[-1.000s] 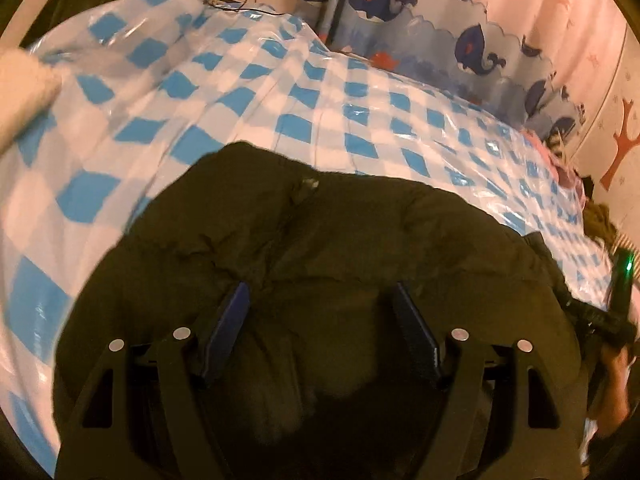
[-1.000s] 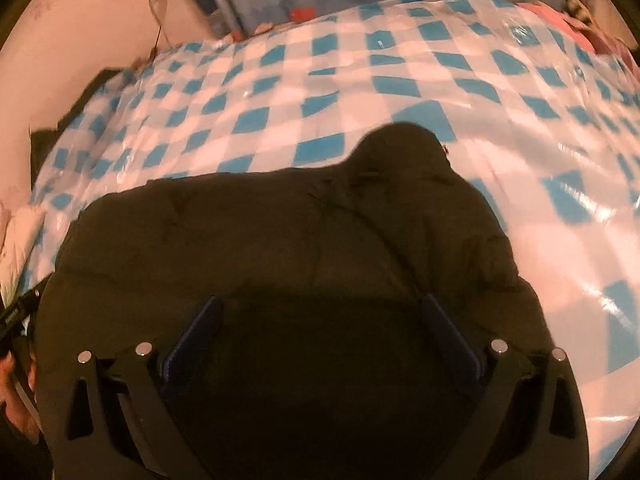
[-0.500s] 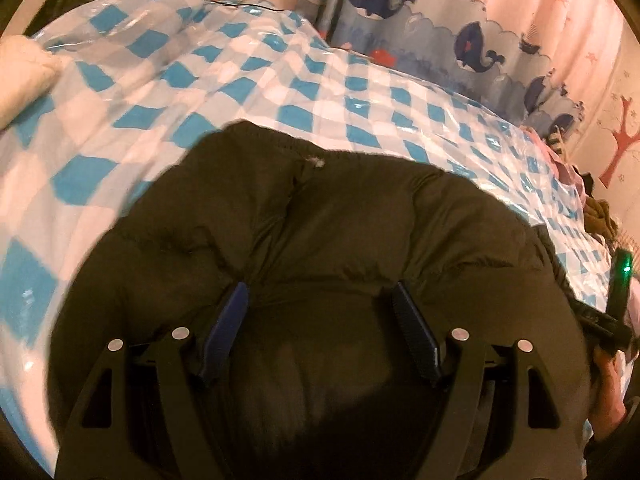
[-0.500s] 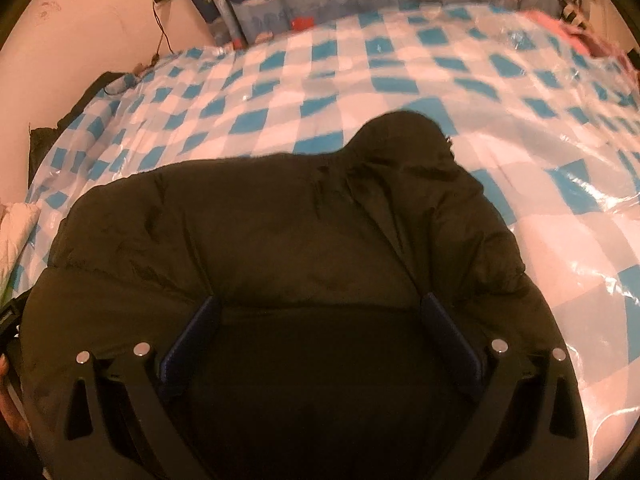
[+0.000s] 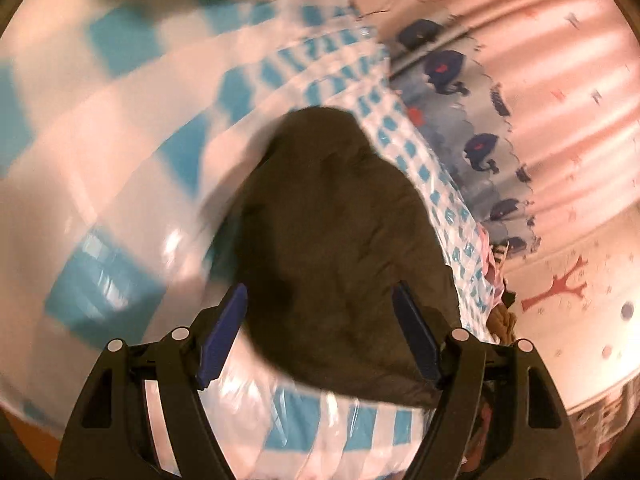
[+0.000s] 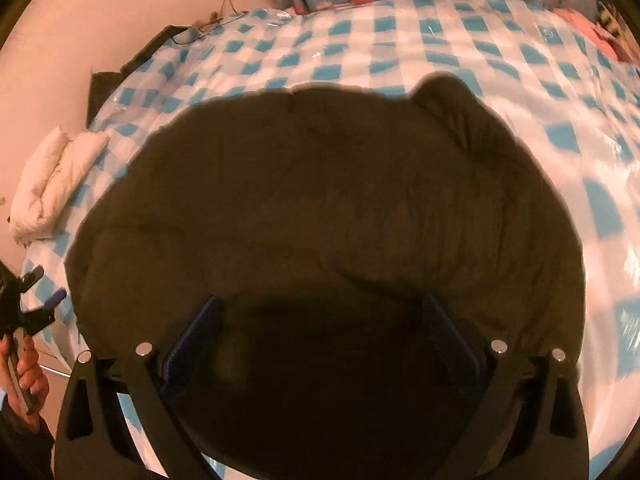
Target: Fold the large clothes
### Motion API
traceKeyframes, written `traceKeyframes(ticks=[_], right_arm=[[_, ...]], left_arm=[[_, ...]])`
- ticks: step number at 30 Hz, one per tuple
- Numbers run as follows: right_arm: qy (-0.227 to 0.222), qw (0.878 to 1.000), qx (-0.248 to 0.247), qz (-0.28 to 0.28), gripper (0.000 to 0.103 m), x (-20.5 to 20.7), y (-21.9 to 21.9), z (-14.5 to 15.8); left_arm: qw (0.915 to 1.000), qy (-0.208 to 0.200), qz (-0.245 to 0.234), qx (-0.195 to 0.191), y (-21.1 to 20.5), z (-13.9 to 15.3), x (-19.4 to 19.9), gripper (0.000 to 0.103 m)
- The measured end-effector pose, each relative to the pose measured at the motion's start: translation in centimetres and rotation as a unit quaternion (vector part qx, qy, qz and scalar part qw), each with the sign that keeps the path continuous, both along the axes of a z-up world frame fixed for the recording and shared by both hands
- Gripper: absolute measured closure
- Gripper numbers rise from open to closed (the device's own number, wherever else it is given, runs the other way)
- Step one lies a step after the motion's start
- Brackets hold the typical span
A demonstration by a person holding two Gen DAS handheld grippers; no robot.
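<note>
A large dark olive padded jacket (image 6: 328,216) lies folded on a bed with a blue-and-white checked plastic cover (image 6: 440,40). My right gripper (image 6: 324,332) is open, its blue-padded fingers spread just above the jacket's near edge, holding nothing. My left gripper (image 5: 320,320) is open and empty, at the jacket's left end, and the jacket (image 5: 336,232) stretches away from it. The left wrist view is motion-blurred. The left gripper also shows at the left edge of the right wrist view (image 6: 36,296), held in a hand.
A rolled white cloth (image 6: 52,184) lies at the bed's left edge. A whale-print curtain (image 5: 480,144) and a pink wall (image 5: 560,80) run behind the bed. Pink and brown clothes (image 5: 500,300) are piled at the far end. A dark object (image 6: 116,76) sits by the wall.
My left gripper has swung off the jacket to its left end and now looks along it. My right gripper has lifted and pulled back slightly. Both stay open.
</note>
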State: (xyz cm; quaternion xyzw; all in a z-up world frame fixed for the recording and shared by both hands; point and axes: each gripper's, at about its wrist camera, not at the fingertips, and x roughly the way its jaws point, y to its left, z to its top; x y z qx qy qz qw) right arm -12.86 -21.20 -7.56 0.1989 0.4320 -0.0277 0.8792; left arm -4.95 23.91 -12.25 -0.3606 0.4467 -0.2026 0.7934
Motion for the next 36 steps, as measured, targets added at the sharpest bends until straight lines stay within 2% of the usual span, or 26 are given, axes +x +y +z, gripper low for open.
traceKeyframes(ticks=[2, 5, 7, 9, 10, 12, 14, 15, 16, 17, 18, 20, 21, 24, 26, 32, 36], right_arm=[[-0.027, 0.999, -0.012, 0.015, 0.007, -0.9, 1.8, 1.4], [-0.065, 0.991, -0.082, 0.087, 0.007, -2.3, 7.4, 3.8], [-0.083, 0.968, -0.167, 0.166, 0.007, -3.2, 12.9, 4.6], [-0.077, 0.933, -0.257, 0.242, 0.007, -3.3, 18.1, 4.1], [-0.074, 0.919, -0.286, 0.260, 0.007, -3.2, 19.7, 3.6], [-0.065, 0.885, -0.356, 0.293, 0.007, -2.5, 23.1, 2.1], [-0.049, 0.851, -0.427, 0.302, 0.007, -1.5, 25.0, 0.2], [-0.037, 0.839, -0.452, 0.300, 0.007, -0.7, 25.5, -0.7], [-0.032, 0.845, -0.444, 0.295, 0.007, 0.0, 25.2, -0.8], [-0.031, 0.875, -0.395, 0.279, 0.007, 1.1, 24.1, 0.0], [-0.034, 0.914, -0.318, 0.250, 0.007, 2.1, 22.1, 1.4], [-0.038, 0.959, -0.203, 0.194, 0.007, 3.1, 18.6, 2.8], [-0.041, 0.971, -0.160, 0.174, 0.007, 3.1, 17.1, 3.0], [-0.037, 0.982, -0.107, 0.154, 0.007, 3.1, 15.3, 2.8], [-0.042, 0.984, -0.088, 0.147, 0.007, 2.6, 14.8, 2.9], [-0.046, 0.988, -0.060, 0.137, 0.007, 2.6, 14.9, 3.0], [-0.051, 0.990, -0.032, 0.129, 0.007, 2.5, 14.3, 2.8]], left_arm=[[0.9993, 0.017, 0.002, -0.033, 0.0, -1.4, -0.5, 0.032], [0.9968, 0.041, -0.004, -0.069, -1.1, -3.3, -0.6, 0.032], [0.9951, 0.053, -0.008, -0.083, -1.9, -4.3, -0.6, 0.032], [0.9938, 0.057, -0.014, -0.095, -2.8, -4.7, -0.7, 0.032], [0.9934, 0.057, -0.017, -0.098, -3.1, -4.8, -0.7, 0.032], [0.9922, 0.056, -0.025, -0.109, -3.8, -4.8, -0.6, 0.032], [0.9915, 0.057, -0.033, -0.112, -4.4, -4.8, -0.3, 0.032], [0.9910, 0.058, -0.033, -0.116, -4.6, -4.9, -0.2, 0.032], [0.9903, 0.061, -0.033, -0.120, -4.6, -5.1, 0.0, 0.031], [0.9889, 0.066, -0.031, -0.130, -4.7, -5.3, 0.3, 0.031], [0.9882, 0.066, -0.030, -0.135, -4.8, -5.4, 0.4, 0.031], [0.9870, 0.063, -0.036, -0.144, -5.4, -5.3, 0.9, 0.030], [0.9865, 0.061, -0.040, -0.147, -5.8, -5.3, 1.0, 0.029], [0.9863, 0.067, -0.054, -0.141, -6.7, -5.4, 0.9, 0.029], [0.9858, 0.068, -0.056, -0.143, -6.8, -5.4, 0.5, 0.029], [0.9835, 0.096, -0.071, -0.136, -7.5, -5.8, 0.0, 0.028], [0.9798, 0.103, -0.073, -0.155, -8.0, -6.0, -1.1, 0.028]])
